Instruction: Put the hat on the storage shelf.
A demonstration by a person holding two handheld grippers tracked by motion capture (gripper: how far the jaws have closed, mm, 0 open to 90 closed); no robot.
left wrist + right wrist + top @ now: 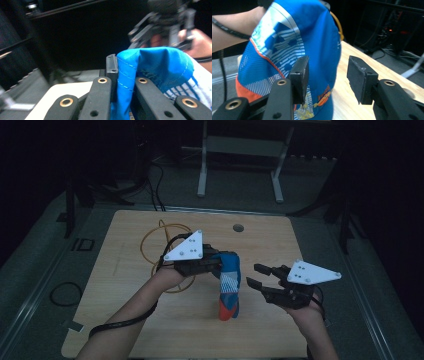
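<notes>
— What is the left gripper (214, 262) doing over there?

— It is pinching a fold of the blue cap (230, 285). Its fingers (112, 68) are pressed tight together on the cloth, with the blue fabric bunching up just past their tips and spilling off to one side of them.

— And the cap itself, where is it hanging?

— It is dangling down from those fingers, crown uppermost, with its orange part at the bottom sitting on or just above the wooden bench (150, 330); I cannot tell whether it is touching.

— Is the right gripper (256, 275) holding it too?

— No. Its fingers (300, 75) are standing about halfway apart and gripping nothing. In the right gripper view one finger is lying in front of the cap's striped side panel, and the other is well clear of the cloth over bare wood. From above, their tips are pointing at the cap from just beside it.

— Anything else lying around?

— A yellow cord (156, 240) is looping on the bench behind the left gripper, on the side away from the cap.
</notes>
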